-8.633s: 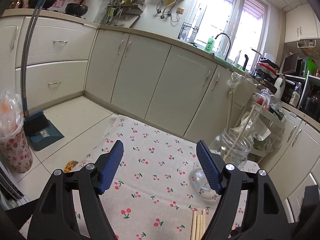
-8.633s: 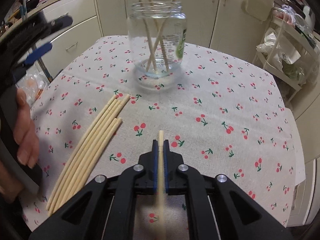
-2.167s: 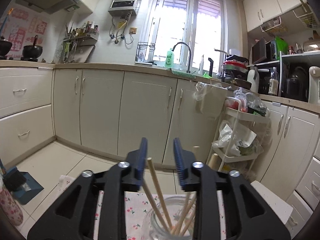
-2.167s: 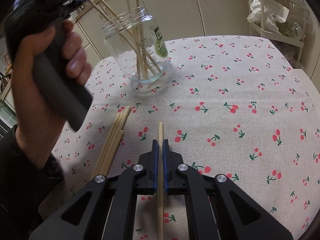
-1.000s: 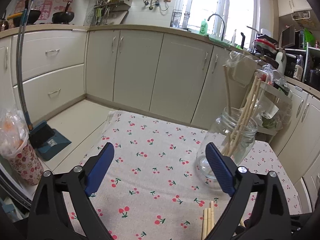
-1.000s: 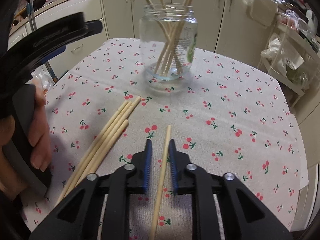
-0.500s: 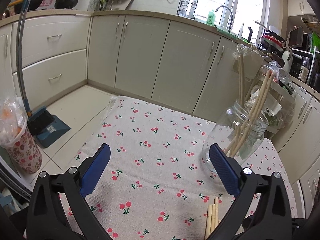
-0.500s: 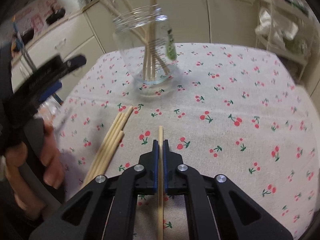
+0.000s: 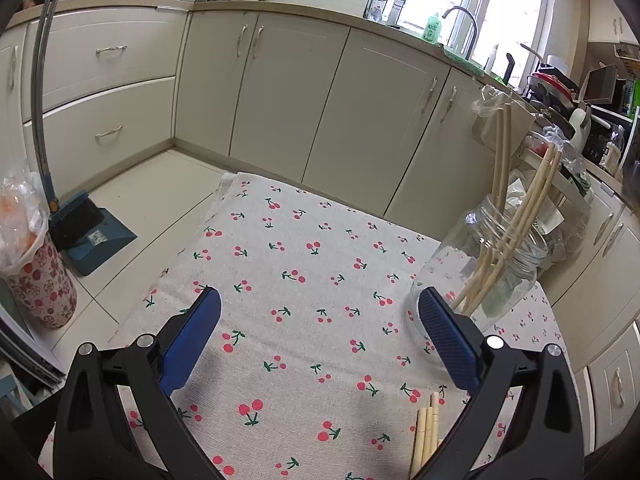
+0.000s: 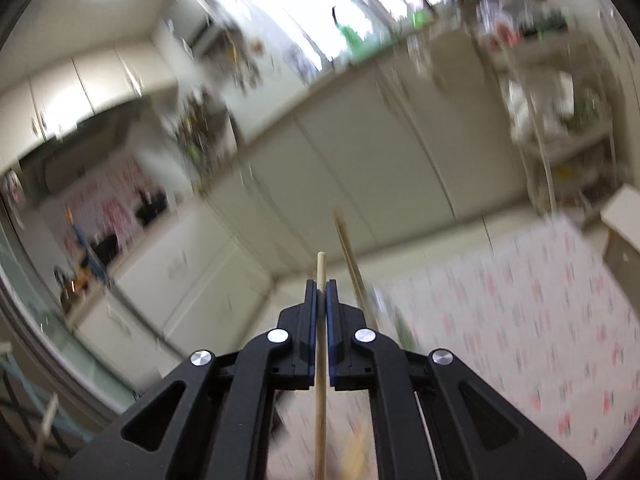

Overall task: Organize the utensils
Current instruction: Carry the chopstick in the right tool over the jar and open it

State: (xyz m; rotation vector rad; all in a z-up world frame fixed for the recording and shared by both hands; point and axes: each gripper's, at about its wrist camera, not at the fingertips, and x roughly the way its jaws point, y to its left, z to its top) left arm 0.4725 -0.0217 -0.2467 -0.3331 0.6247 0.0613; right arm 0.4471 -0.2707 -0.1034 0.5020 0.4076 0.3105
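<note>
The right gripper [image 10: 321,292] has its jaws clamped on a pale, straight wooden chopstick [image 10: 320,360], whose tip pokes just past them in a blurred view. The left gripper [image 9: 320,320] hangs with jaws wide apart and holding nothing above the cherry-print tabletop [image 9: 304,280]. A few loose chopsticks [image 9: 426,432] lie near its right jaw, and beyond that jaw a glass jar [image 9: 492,268] holds more chopsticks leaning upright.
</note>
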